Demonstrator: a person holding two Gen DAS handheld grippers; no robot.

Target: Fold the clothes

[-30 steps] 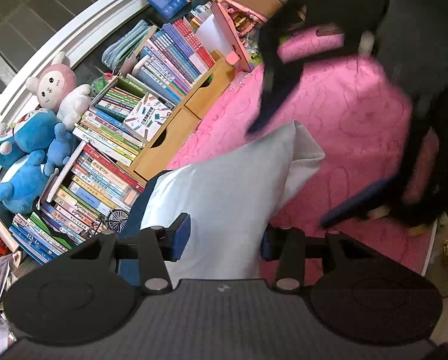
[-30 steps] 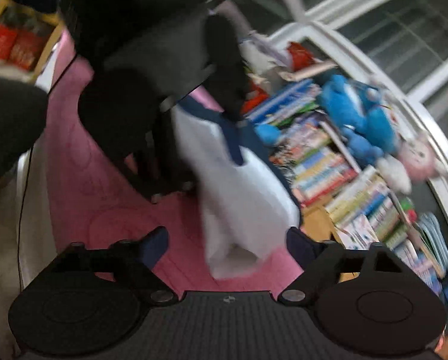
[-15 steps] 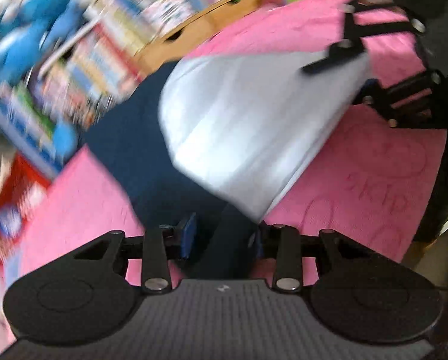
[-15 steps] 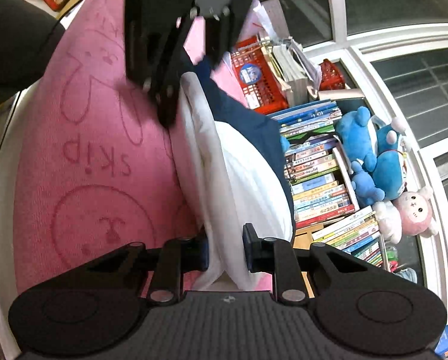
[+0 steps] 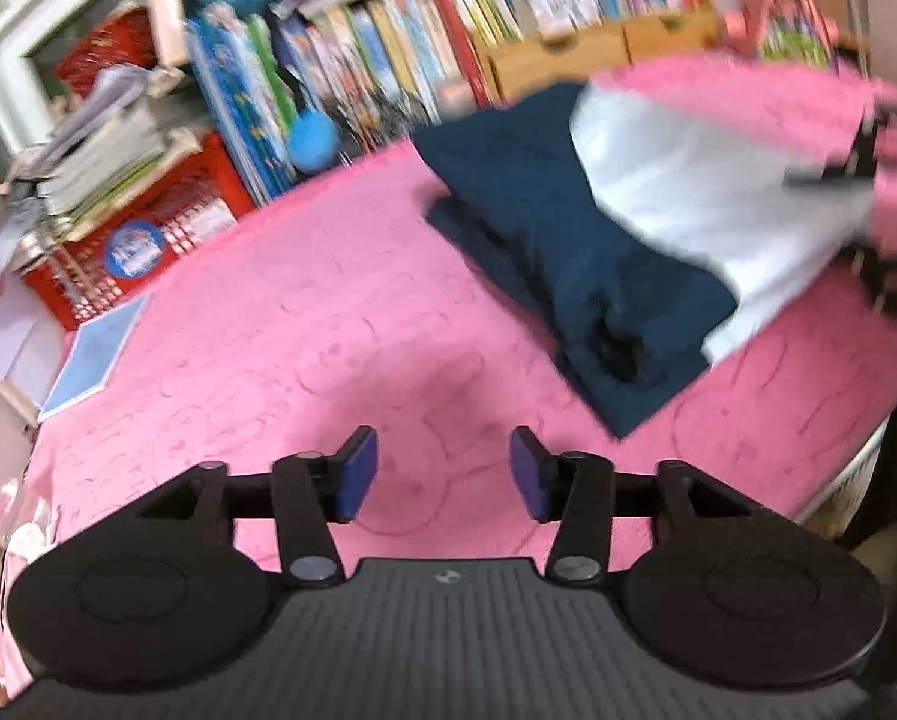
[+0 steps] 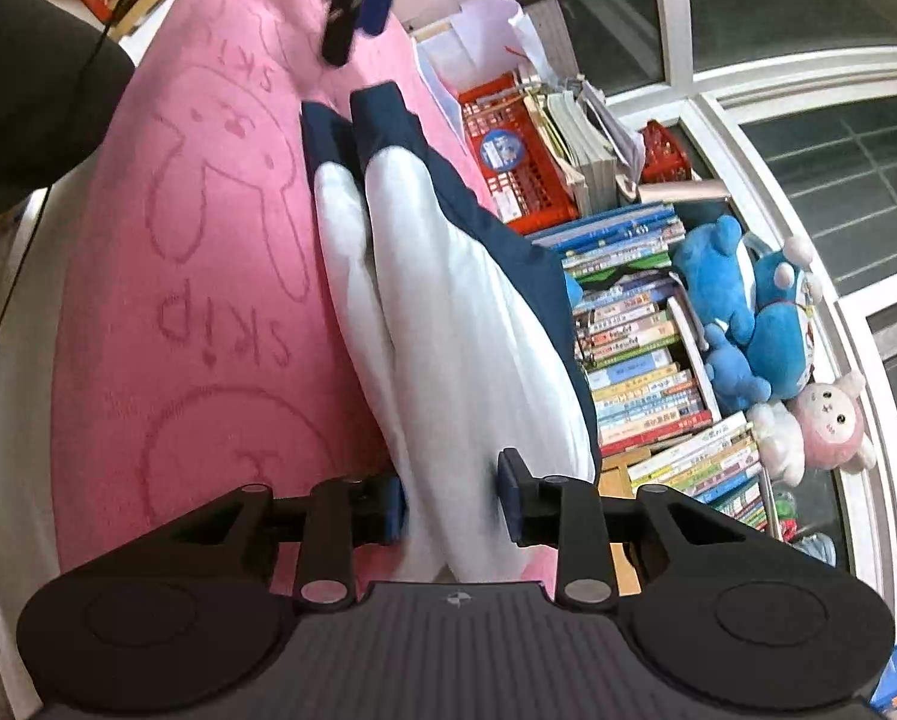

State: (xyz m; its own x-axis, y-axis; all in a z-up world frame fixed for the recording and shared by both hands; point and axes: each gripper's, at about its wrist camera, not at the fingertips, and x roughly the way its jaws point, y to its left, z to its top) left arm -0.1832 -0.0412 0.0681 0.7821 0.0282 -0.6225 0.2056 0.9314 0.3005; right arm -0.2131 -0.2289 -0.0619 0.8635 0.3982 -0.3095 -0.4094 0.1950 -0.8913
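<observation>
Pink blanket (image 5: 280,324) – one navy-and-white garment (image 6: 448,324) on it. My left gripper (image 5: 442,474) just opened, empty; right gripper (image 6: 451,504) loosening, jaws around the white cloth.

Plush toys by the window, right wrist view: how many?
3, possibly more hidden: a blue bear-like plush above a round blue-and-white plush, and a pink-and-white plush below them, all between the books and the window frame.

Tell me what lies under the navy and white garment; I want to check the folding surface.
Under the garment is the pink blanket, showing on every visible side, with rabbit outlines and "skip" lettering. Whatever lies directly beneath the folded cloth is covered and cannot be seen.
</observation>
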